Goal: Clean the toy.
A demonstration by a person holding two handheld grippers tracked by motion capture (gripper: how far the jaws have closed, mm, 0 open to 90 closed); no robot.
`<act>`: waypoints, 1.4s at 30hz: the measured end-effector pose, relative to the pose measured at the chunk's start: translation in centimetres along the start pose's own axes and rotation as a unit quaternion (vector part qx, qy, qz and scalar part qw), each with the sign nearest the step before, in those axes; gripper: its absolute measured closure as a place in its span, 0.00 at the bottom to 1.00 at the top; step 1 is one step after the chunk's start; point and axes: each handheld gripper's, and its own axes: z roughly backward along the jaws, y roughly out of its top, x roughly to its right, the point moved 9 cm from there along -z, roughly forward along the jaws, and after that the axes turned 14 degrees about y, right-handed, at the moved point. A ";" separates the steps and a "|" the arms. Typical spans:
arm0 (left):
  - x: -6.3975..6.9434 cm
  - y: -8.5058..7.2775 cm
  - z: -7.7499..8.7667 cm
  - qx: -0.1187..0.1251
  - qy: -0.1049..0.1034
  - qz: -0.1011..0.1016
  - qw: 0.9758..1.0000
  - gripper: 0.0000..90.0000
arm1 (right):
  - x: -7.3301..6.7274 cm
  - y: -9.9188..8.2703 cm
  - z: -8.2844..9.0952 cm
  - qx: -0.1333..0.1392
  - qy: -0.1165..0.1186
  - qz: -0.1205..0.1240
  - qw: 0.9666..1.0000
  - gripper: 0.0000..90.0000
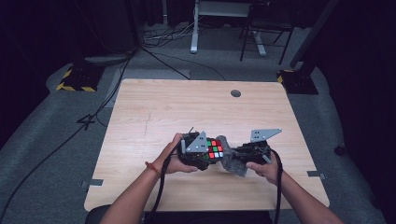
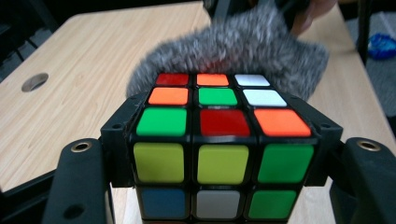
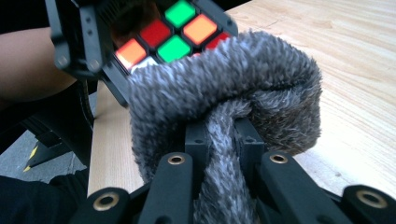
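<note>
Near the lower middle of the high view, the left gripper (image 1: 201, 151) holds a puzzle cube (image 1: 214, 148) above the tabletop (image 1: 154, 112). In the left gripper view the cube (image 2: 222, 149) sits low and central, clamped from both sides by the black fingers (image 2: 116, 140), which press on its left and right faces. Its top face shows red, orange, white and green squares; the face toward the camera shows yellow, green, blue and white.

Just right of the cube in the high view, the right gripper (image 1: 236, 156) holds a grey fuzzy cloth (image 1: 231, 161). In the right gripper view the fingers (image 3: 198, 142) stand narrow, pinched on a bunched strand of the cloth (image 3: 224, 107), which balloons out above them across the middle of the frame. The cloth lies against the cube's far side in the left gripper view, as a grey mound (image 2: 233, 51) across the upper middle of the frame, touching the cube's top back edge. In the right gripper view the cube (image 3: 170, 32) peeks out at the upper left, right behind the cloth.

A round hole (image 1: 236, 93) lies in the tabletop, toward its far edge.
</note>
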 end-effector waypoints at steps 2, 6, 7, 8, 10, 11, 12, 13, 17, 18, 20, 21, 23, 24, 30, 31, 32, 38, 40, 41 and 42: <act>0.2 -0.4 -0.3 -0.019 0.002 -0.013 1.000 0.37 | -0.1 0.2 0.2 0.003 -0.002 0.004 1.000 0.89; 0.7 -1.0 -1.3 -0.047 0.007 -0.026 0.999 0.37 | -0.4 0.9 0.6 0.000 -0.021 0.027 0.999 0.89; 0.9 -1.1 -1.4 -0.052 0.008 -0.032 0.998 0.37 | -0.7 1.1 0.7 0.000 -0.029 0.038 0.999 0.89; 1.2 -1.1 -1.7 -0.052 0.002 -0.030 0.998 0.37 | -0.9 1.3 0.7 -0.003 -0.034 0.046 0.998 0.89; 1.6 -0.9 -2.0 -0.053 -0.001 -0.035 0.998 0.37 | -1.6 1.6 0.3 -0.030 -0.060 0.083 0.994 0.89; 1.8 -0.8 -2.2 -0.054 -0.003 -0.035 0.998 0.37 | -2.1 1.7 0.0 -0.038 -0.062 0.096 0.993 0.89; 1.9 -0.8 -2.2 -0.053 -0.004 -0.037 0.998 0.37 | -2.5 1.8 -0.4 -0.042 -0.060 0.103 0.992 0.89; 2.0 -0.7 -2.2 -0.054 -0.005 -0.035 0.998 0.37 | -2.7 1.8 -0.7 -0.049 -0.061 0.107 0.991 0.89; 1.4 -0.8 -1.7 -0.049 0.002 -0.030 0.998 0.37 | -2.0 1.6 -0.7 -0.065 -0.086 0.114 0.988 0.89; 1.2 -0.8 -1.6 -0.051 0.005 -0.031 0.998 0.37 | -1.5 1.4 -0.4 -0.071 -0.096 0.110 0.987 0.89; 1.0 -0.7 -1.4 -0.046 0.006 -0.023 0.999 0.37 | -0.5 1.0 0.3 -0.070 -0.102 0.091 0.988 0.89; 1.0 -0.6 -1.3 -0.042 0.004 -0.022 0.999 0.37 | 0.0 0.7 0.6 -0.072 -0.105 0.082 0.989 0.89; 0.7 -0.3 -1.0 -0.030 0.006 -0.019 0.999 0.37 | 1.1 -0.3 0.9 -0.093 -0.121 0.071 0.986 0.89; 0.7 0.0 -0.7 -0.023 0.003 -0.012 1.000 0.37 | 1.5 -0.7 0.9 -0.104 -0.126 0.067 0.984 0.89; 0.6 0.2 -0.6 -0.007 0.003 -0.003 1.000 0.37 | 1.2 -1.0 -0.1 -0.073 -0.061 0.032 0.995 0.89; 0.6 0.1 -0.7 -0.009 0.001 -0.003 1.000 0.37 | 1.0 -0.9 -0.2 -0.068 -0.056 0.030 0.996 0.89; 0.6 -0.1 -0.8 -0.011 0.001 -0.003 1.000 0.37 | 0.8 -0.7 -0.2 -0.056 -0.044 0.027 0.997 0.89; 1.4 -0.9 -1.7 -0.048 0.013 -0.034 0.998 0.37 | -0.6 0.8 0.5 -0.024 -0.036 0.043 0.998 0.89; 1.7 -1.1 -2.1 -0.058 0.014 -0.037 0.998 0.37 | -1.3 1.1 0.3 -0.030 -0.040 0.061 0.997 0.89; 1.7 -1.1 -2.2 -0.058 0.014 -0.041 0.997 0.37 | -1.5 1.2 0.1 -0.034 -0.042 0.066 0.996 0.89; 1.6 -1.1 -2.2 -0.058 0.016 -0.043 0.997 0.37 | -1.5 1.1 0.0 -0.042 -0.052 0.075 0.995 0.89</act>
